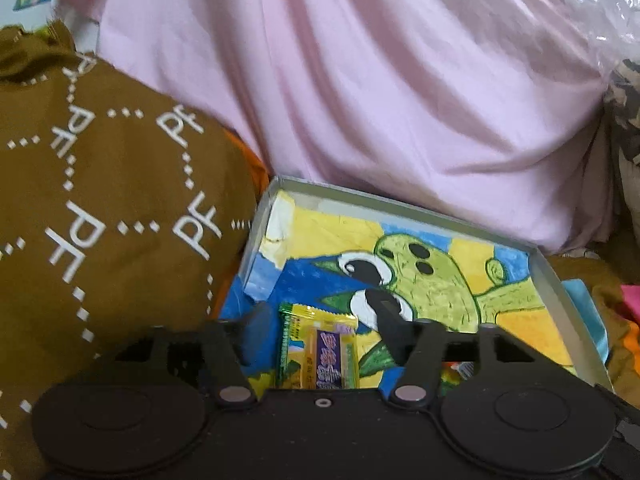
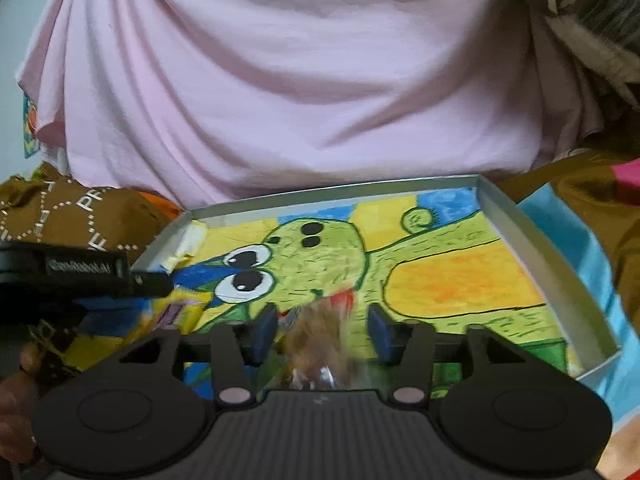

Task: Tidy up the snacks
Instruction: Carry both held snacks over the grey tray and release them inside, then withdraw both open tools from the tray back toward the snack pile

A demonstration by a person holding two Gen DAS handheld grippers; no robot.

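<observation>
A shallow grey box (image 1: 556, 280) lined with a green cartoon drawing lies in front of me; its rim also shows in the right wrist view (image 2: 532, 248). A yellow snack packet with a purple label (image 1: 318, 348) lies in the box between the wide-apart fingers of my left gripper (image 1: 320, 316), not gripped. My right gripper (image 2: 322, 328) is open over the box, with a blurred brown and red snack (image 2: 316, 336) between its fingers, apparently loose. The left gripper (image 2: 152, 284) and the yellow packet (image 2: 180, 312) show at the left of the right wrist view.
A pink cloth (image 1: 380, 80) rises behind the box. A brown cloth with white letters (image 1: 100, 208) lies to the left. Light blue material (image 2: 572, 240) sits under the box's right side. A hand (image 2: 16, 400) shows at lower left.
</observation>
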